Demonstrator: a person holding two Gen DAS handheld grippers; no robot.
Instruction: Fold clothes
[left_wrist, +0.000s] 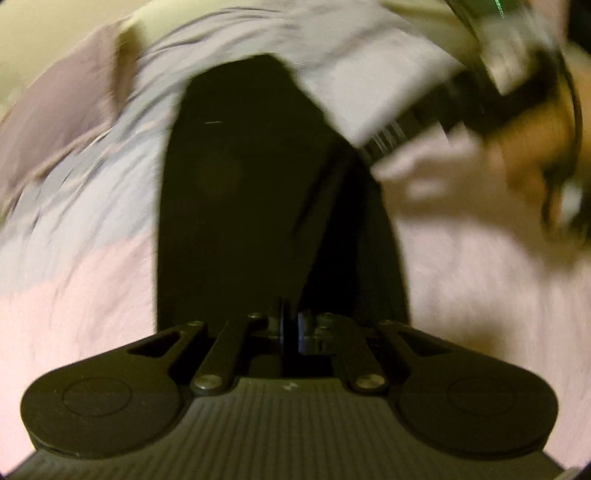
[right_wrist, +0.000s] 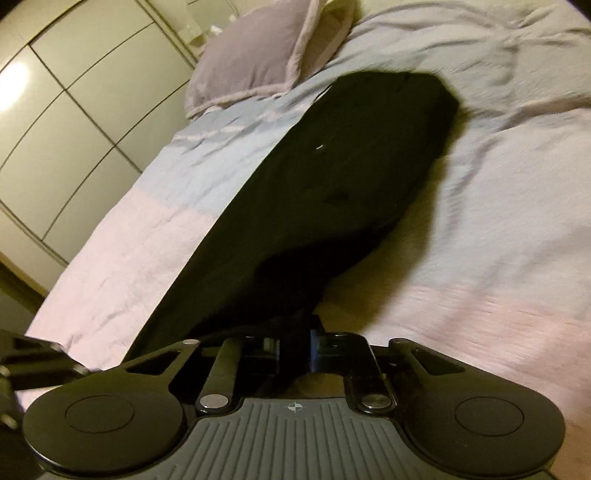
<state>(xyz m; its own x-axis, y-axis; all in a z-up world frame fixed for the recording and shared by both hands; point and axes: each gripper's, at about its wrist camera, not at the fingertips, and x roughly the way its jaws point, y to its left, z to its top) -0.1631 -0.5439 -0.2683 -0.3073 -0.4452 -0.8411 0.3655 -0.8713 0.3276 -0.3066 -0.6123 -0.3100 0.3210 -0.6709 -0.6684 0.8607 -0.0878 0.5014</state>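
Item: black garment (right_wrist: 325, 192), long and narrow, apparently trousers. It lies lengthwise down the bed (right_wrist: 498, 206), one end near the pillow (right_wrist: 251, 55) at the head, the other end at the foot edge, where both tools meet it.

Left gripper (left_wrist: 291, 325): jaws pressed together, pinching the near end of the black cloth, which runs straight up out of them.

Right gripper (right_wrist: 295, 332): jaws drawn nearly together with the gathered end of the garment rising from between them; a pinch seems likely, though the contact is dark (black cloth on black fingers).

Step in hand, as judged: lifting the foot end to fold it toward the pillow end. To do it well, keep both pinches at matching corners, hold the hem taut and level between them, carry it over low, and lay edge on edge before letting go.

Hard to make out: the left view is badly blurred. A person's hand (left_wrist: 532, 147) with the other tool shows at its upper right, details unreadable. Waistband and leg hems cannot be told apart. The garment's underside and any folded layers are hidden. A cupboard (right_wrist: 66, 122) stands beside the bed.
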